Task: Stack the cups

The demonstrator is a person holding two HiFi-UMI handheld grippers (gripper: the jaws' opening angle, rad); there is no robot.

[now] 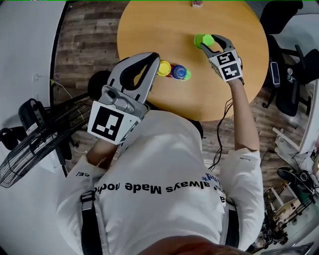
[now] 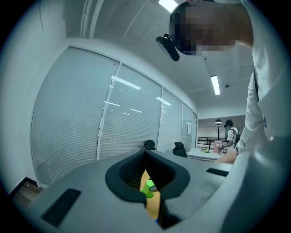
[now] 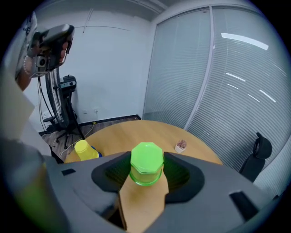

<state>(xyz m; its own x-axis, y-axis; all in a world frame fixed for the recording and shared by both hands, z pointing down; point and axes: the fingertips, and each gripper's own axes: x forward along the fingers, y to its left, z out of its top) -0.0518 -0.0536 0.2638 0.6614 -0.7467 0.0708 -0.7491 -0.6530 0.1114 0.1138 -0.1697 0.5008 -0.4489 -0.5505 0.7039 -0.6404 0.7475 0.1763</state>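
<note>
A green cup (image 3: 146,164) stands upside-down between the jaws of my right gripper (image 3: 146,157), and both pads press on its sides. In the head view this green cup (image 1: 203,41) is at the right part of the round wooden table (image 1: 149,25), at the tip of the right gripper (image 1: 208,43). A yellow cup (image 1: 164,68), a blue cup (image 1: 179,72) and another green one (image 1: 187,75) lie in a row near the table's near edge. My left gripper (image 1: 149,56) is held near my chest, shut and holding nothing. Its view looks past its tips (image 2: 146,154) at the far green cup (image 2: 148,188).
A small pink item (image 1: 197,4) sits at the table's far edge. A black fan (image 1: 30,149) stands on the floor at the left. Office chairs (image 1: 286,84) are to the right of the table. The yellow cup (image 3: 85,150) shows at the table's left in the right gripper view.
</note>
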